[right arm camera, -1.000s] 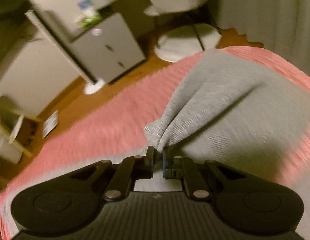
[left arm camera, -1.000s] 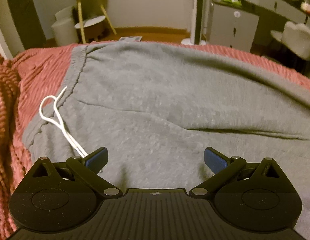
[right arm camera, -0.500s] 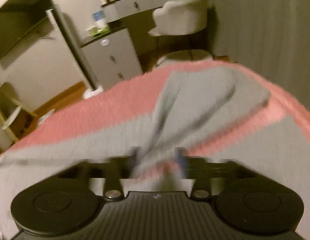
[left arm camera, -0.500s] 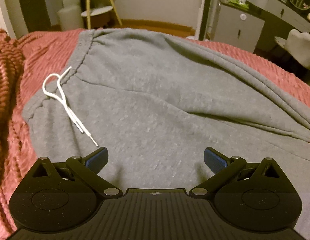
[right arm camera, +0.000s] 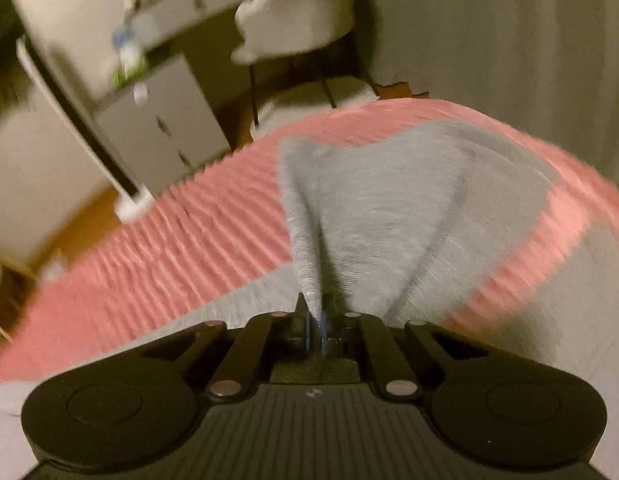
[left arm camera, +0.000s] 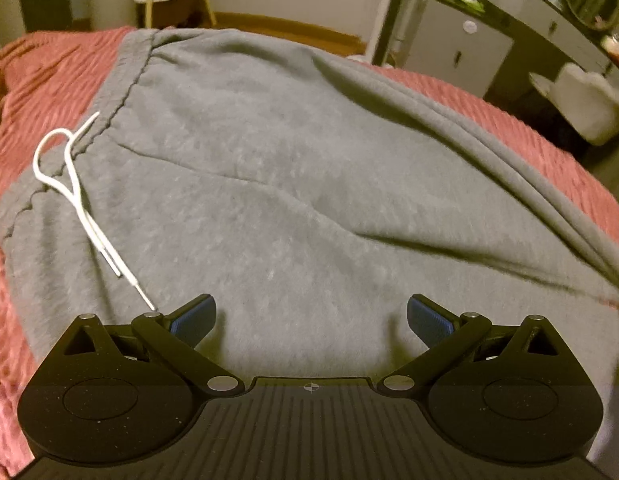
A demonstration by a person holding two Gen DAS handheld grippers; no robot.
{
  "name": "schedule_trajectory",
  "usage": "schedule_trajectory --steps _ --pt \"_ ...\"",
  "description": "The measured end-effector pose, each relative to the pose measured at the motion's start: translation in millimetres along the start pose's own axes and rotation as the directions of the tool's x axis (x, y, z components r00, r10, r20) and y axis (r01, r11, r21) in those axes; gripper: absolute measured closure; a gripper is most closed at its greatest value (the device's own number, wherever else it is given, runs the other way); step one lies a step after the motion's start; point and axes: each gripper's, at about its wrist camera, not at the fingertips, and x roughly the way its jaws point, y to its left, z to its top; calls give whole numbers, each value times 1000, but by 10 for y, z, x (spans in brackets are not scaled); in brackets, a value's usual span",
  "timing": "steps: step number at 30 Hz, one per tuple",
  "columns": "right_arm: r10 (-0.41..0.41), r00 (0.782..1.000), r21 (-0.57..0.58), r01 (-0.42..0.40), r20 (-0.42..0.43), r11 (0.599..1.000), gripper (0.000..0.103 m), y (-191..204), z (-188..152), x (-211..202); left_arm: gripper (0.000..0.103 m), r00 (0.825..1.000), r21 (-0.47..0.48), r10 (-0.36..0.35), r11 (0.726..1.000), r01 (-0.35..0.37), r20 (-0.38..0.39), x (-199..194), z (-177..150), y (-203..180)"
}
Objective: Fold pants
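Sweatpants (left arm camera: 293, 184), grey and fleecy, lay spread across a bed covered by a ribbed pink bedspread (left arm camera: 49, 76). At the left of the left wrist view, the elastic waistband (left arm camera: 121, 80) ran along the pants' edge, and a white drawstring (left arm camera: 75, 192) looped out of it and trailed down over the fabric toward the left gripper (left arm camera: 311, 316). That gripper's blue-padded fingers (left arm camera: 193, 314) stood wide apart above the cloth, with nothing between them. Further right, long folds in the pants led toward the bed's far edge, and beyond it stood a grey cabinet (left arm camera: 457, 50) and a white chair (left arm camera: 589, 100).

In the blurred right wrist view, the same cabinet (right arm camera: 161, 128) appeared at the left, then the pink bedspread (right arm camera: 189, 232). At the centre, the right gripper (right arm camera: 315, 328) had its fingers pinched together on a peak of the grey sweatpants (right arm camera: 389, 208), lifting the fabric into a tent above the bed.
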Motion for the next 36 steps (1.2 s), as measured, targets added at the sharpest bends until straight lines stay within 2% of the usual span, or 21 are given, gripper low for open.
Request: schedule_trajectory --steps 2,5,7,10,15,16,18,21,25,27,28,30,32,34,36 --pt "20 999 33 -21 31 999 99 -214 -276 -222 0 999 -22 2 1000 -1 45 -4 101 31" --pt "33 999 102 -37 34 994 99 -475 -679 -392 0 993 -37 58 998 -54 104 21 364 -22" --pt "36 999 89 -37 19 995 99 -490 -699 -331 0 992 -28 65 998 -62 110 99 622 -90" --pt "27 998 -19 -26 62 999 98 -432 -644 -259 0 995 -12 23 1000 -22 96 333 1022 -208" --pt "42 993 -98 -32 109 995 98 -562 -792 -312 0 997 -34 71 997 -70 33 1002 1554 -416" --pt "46 992 -111 -33 115 993 98 -574 -810 -340 4 997 -49 79 996 -78 26 1119 1625 -413" --pt "58 990 -113 -44 128 993 97 -618 -839 -375 20 996 -93 90 992 -91 -7 1346 1747 -384" --pt "79 986 -93 -66 145 994 96 -656 -848 -329 21 997 -175 76 981 -81 -34 1489 1865 -331" --pt "52 984 -147 -27 169 989 95 -540 -863 -266 17 1000 -167 -3 986 5 12 1392 1973 -369" --pt "33 983 -184 1 182 983 95 -482 -889 -257 17 1000 -187 2 982 -4 -14 1452 2021 -375" --pt "30 982 -190 6 184 982 95 -473 -892 -258 19 999 -189 2 982 -10 -42 1527 2056 -376" --pt "36 983 -182 -3 181 983 95 -488 -883 -264 32 994 -224 -9 974 -15 -106 1711 2103 -360" --pt "55 984 -150 -29 171 988 95 -538 -861 -266 36 994 -265 2 964 -32 -109 1750 2079 -337" --pt "78 983 -107 -61 164 992 95 -605 -839 -260 51 996 -261 3 965 -28 -94 1744 2075 -315" --pt "98 982 -75 -86 161 993 94 -658 -829 -239 72 996 -221 8 975 -28 -89 1723 2055 -283"
